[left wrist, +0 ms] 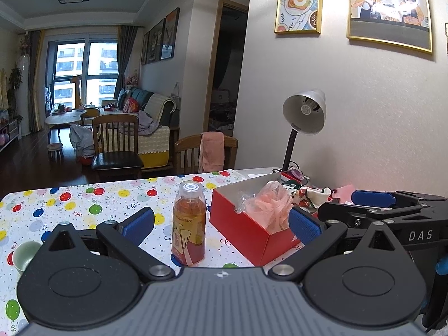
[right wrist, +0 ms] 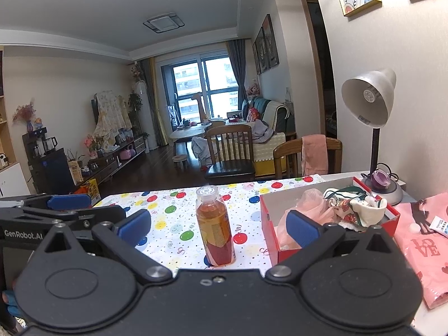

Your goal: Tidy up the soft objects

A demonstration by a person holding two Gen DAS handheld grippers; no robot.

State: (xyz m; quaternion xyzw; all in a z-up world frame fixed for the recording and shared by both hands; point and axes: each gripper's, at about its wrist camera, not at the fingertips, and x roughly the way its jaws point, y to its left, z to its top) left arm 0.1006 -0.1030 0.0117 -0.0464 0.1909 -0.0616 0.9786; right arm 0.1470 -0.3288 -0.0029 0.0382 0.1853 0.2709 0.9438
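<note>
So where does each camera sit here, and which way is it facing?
Left wrist: on the left tool, facing the orange drink bottle and red cardboard box; the right tool shows at right.
Right wrist: on the right tool, same heading; the left tool shows at left.
Shared: bottle, box, grey desk lamp.

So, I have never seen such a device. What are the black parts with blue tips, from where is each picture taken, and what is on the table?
These are two hand-held grippers, one per hand of a person; no robot arm is here. Each carries a camera looking forward along its two blue-padded fingers. One picture comes from the left gripper, the other from the right gripper. Both are open and hold nothing. On the balloon-patterned tablecloth stands an upright drink bottle. Beside it a red box holds a pink mesh sponge and a patterned cloth. A desk lamp stands behind, near the wall.
</note>
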